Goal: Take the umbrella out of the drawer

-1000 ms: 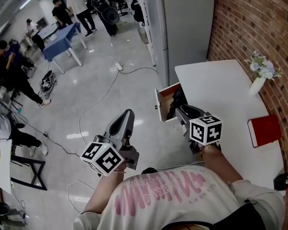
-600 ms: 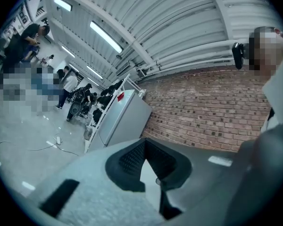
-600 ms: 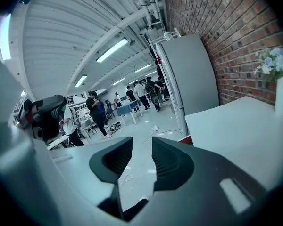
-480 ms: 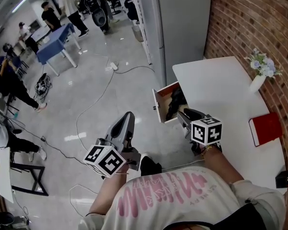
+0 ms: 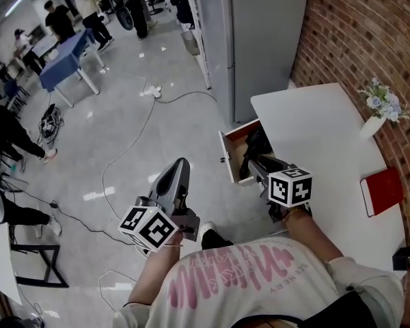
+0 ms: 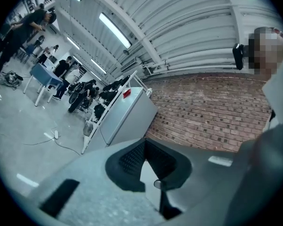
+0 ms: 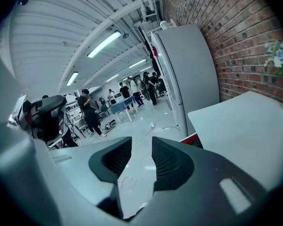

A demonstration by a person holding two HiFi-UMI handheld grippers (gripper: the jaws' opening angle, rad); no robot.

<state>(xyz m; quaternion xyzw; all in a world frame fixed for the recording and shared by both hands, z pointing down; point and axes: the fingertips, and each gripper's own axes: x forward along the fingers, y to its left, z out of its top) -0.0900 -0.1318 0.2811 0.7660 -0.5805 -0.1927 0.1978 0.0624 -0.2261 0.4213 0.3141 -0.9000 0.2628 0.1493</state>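
The drawer point(image 5: 234, 157) stands pulled out from the left edge of the white table, its inside red-brown. A dark folded umbrella point(image 5: 257, 144) lies in it. My right gripper point(image 5: 254, 164) hovers just at the drawer's near end, pointing down into it. Its jaws are opening and nothing is between them point(image 7: 141, 147). The drawer's red edge point(image 7: 192, 138) shows to the right of the jaws in the right gripper view. My left gripper point(image 5: 181, 166) hangs over the floor left of the drawer, shut and empty point(image 6: 144, 142).
The white table point(image 5: 328, 135) carries a vase of flowers point(image 5: 374, 115) and a red book point(image 5: 381, 191). A grey cabinet point(image 5: 260, 39) and a brick wall point(image 5: 369, 26) stand behind. Cables point(image 5: 133, 149) trail over the floor. People and a blue table point(image 5: 61, 63) are far left.
The person has stepped forward, and a shoe now shows below the left gripper. Both grippers went along with the step, and the right one sits slightly closer to the drawer.
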